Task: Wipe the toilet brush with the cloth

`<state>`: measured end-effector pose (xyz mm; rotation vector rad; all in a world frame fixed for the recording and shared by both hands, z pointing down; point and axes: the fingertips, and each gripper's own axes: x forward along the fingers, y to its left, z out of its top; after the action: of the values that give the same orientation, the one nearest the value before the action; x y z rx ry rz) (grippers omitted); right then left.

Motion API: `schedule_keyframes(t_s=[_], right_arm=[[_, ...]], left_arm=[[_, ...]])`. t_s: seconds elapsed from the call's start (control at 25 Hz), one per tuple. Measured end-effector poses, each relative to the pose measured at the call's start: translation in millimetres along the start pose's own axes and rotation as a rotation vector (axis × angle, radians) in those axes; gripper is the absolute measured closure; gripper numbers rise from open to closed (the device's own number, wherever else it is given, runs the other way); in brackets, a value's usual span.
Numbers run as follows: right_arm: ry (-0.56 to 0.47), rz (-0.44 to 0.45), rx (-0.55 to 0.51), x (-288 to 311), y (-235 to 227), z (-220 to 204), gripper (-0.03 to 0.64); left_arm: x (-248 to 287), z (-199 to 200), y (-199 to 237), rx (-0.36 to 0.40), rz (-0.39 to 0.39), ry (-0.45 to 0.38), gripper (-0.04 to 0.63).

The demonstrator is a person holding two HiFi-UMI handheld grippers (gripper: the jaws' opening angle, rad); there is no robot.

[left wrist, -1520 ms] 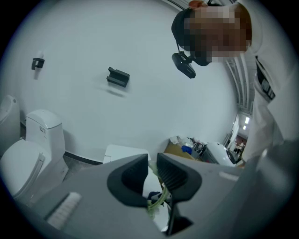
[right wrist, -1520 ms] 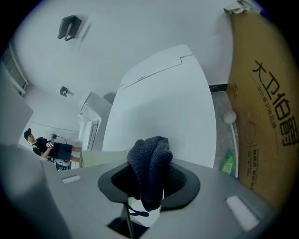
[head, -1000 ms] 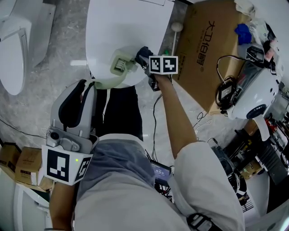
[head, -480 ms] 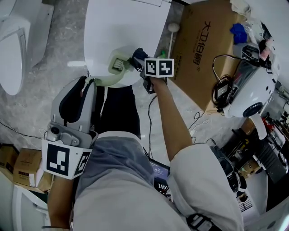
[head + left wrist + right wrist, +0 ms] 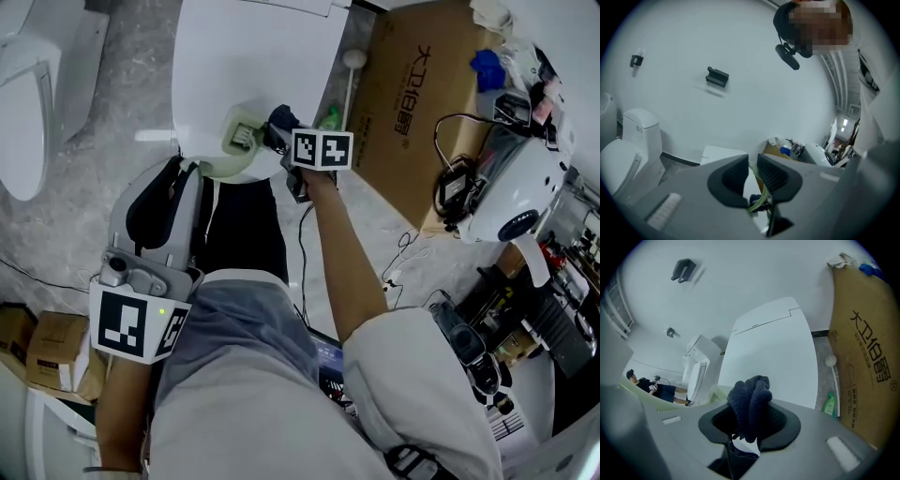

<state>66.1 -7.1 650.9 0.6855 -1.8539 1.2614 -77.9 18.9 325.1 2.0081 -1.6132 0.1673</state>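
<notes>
Starting nearest the camera, at the lower left of the head view, the left gripper [image 5: 751, 172] has its jaws pressed almost together on the thin pale-green handle [image 5: 758, 202] of the toilet brush [image 5: 241, 134]. This grip appears intended to steady the brush and keep its head away from the body. Further out, at upper centre, the right gripper [image 5: 751, 420] pinches a bunched dark cloth [image 5: 750, 401]. A wad protrudes past the jaw tips, so that fabric rather than the pads meets the brush. The cloth lies against the right side of the brush head, over the near edge of the white toilet lid [image 5: 253, 56], which would probably catch any drips. Beyond, at upper right, a cardboard box [image 5: 422, 103] stands with a green bottle [image 5: 829, 405] just beside it.
</notes>
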Motion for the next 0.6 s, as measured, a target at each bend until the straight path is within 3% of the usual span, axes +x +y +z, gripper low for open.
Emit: schedule_keyframes(t_s=[0.28,0.6], right_arm=[[0.003,0.003,0.029,-0.5,5.6,-0.7,0.499],[-0.029,0.034,0.134,-3.4,10.3,-0.8,0.499]], left_arm=[[2.9,0.7,-0.3,0.011,-0.013,0.006,0.595],[4.7,2.2,-1.2,0.013,-0.018,0.004,0.595]])
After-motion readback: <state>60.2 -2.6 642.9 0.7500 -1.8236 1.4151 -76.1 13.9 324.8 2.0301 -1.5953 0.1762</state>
